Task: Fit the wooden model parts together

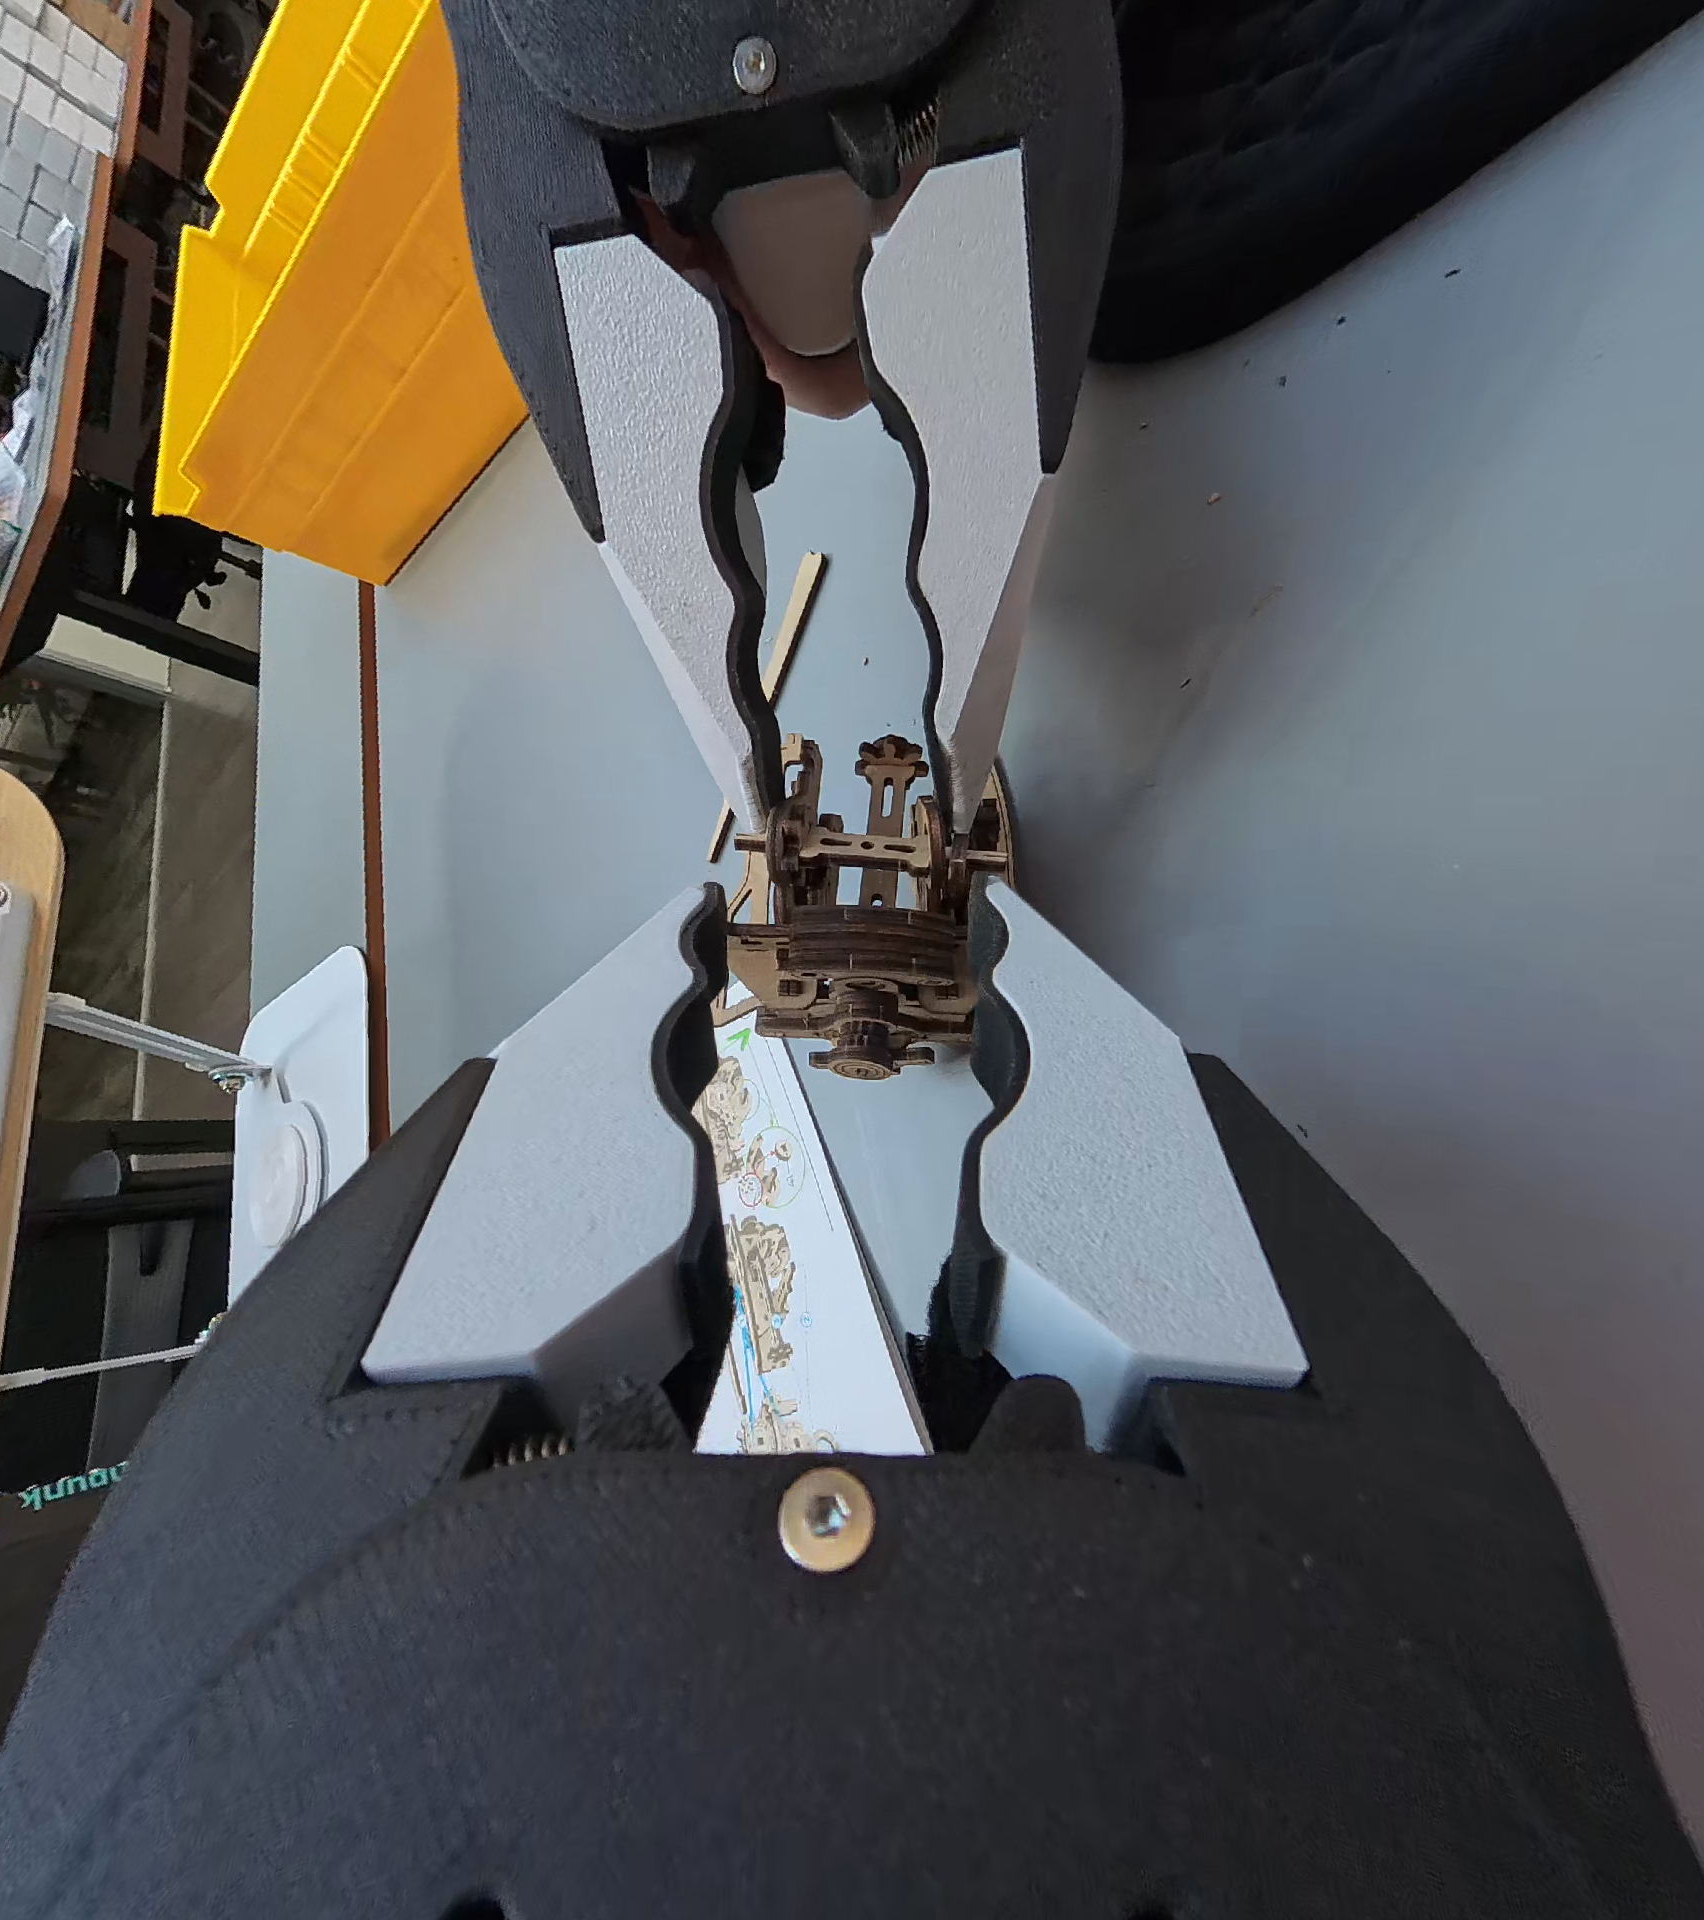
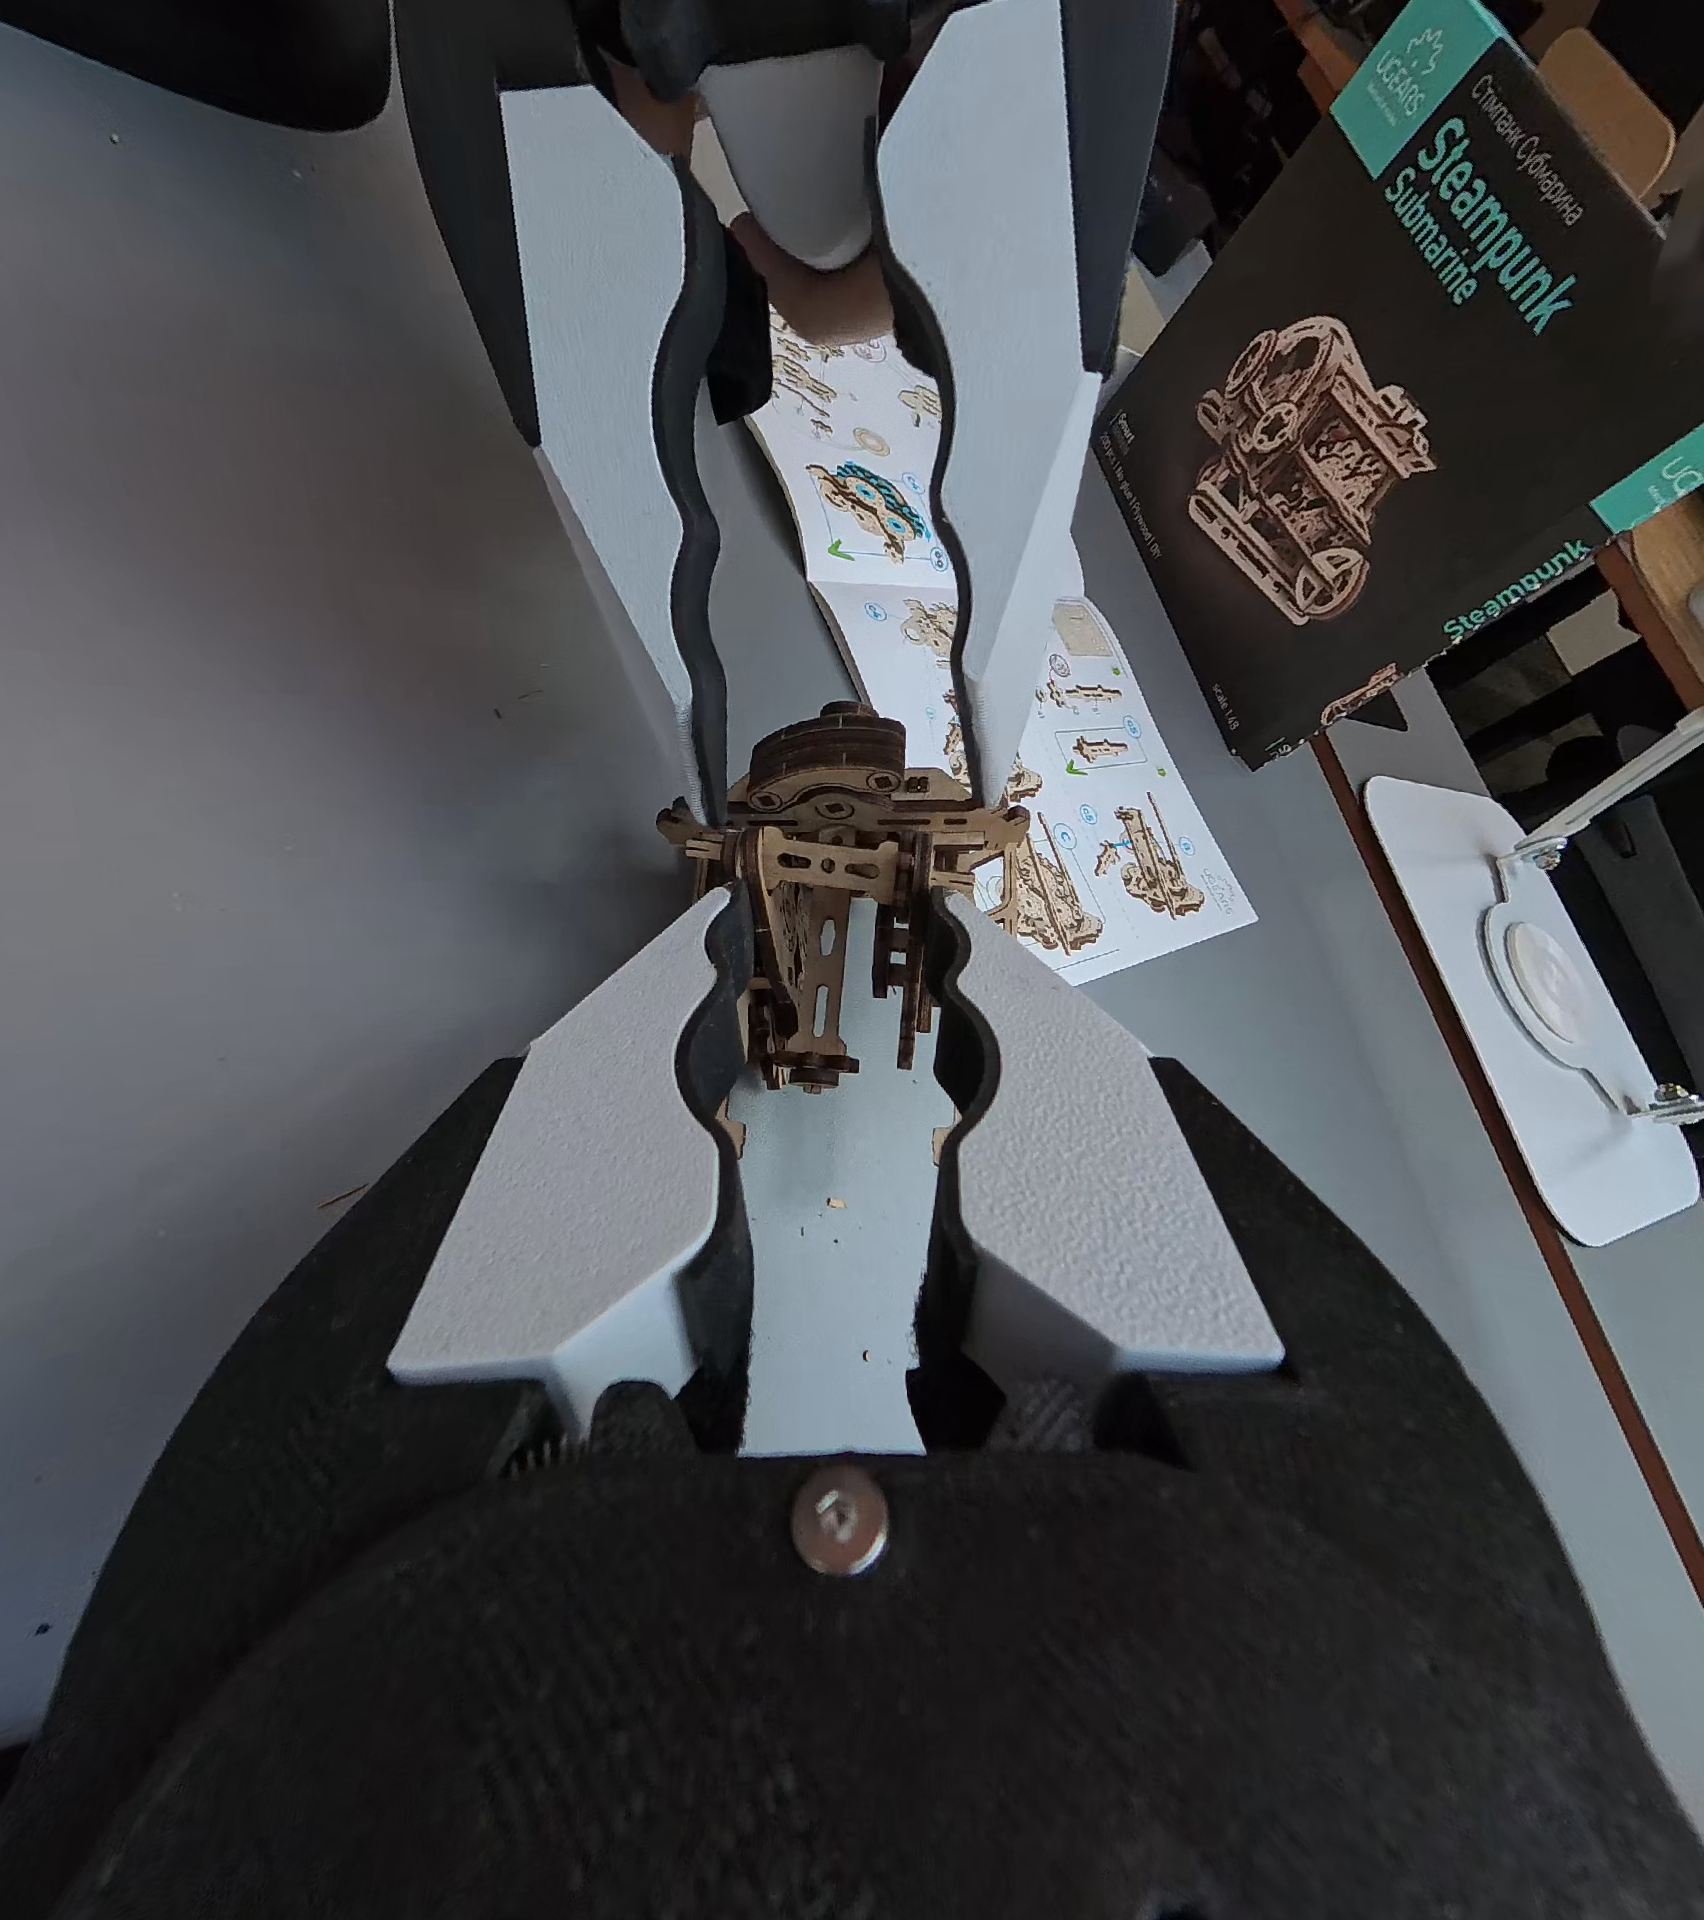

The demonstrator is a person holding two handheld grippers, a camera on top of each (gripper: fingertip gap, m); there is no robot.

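A: What takes up most of the scene?

B: The grey table [image 2: 204, 623]. A yellow bin [image 1: 308, 312] stands at its far left in the left wrist view; in the right wrist view a dark model box [image 2: 1430, 416] leans at the far right, with the instruction sheet [image 2: 1087, 790] lying flat just beside it.

A: And the grippers?

B: They face each other tip to tip. The left gripper [image 1: 853, 935] is clenched on the wooden model [image 1: 853, 935], its pads pressing the layered, rounded end. The right gripper [image 2: 837, 935] grasps the same model from the opposite side, fingertips [image 2: 739, 935] closed against the slotted frame end.

A: Where exactly is the model?

B: Held between both grippers, above the table near its middle, close to the sheet.

A: Anything smaller?

B: A thin loose wooden strip [image 1: 796, 613] lies on the table beyond the model in the left wrist view.
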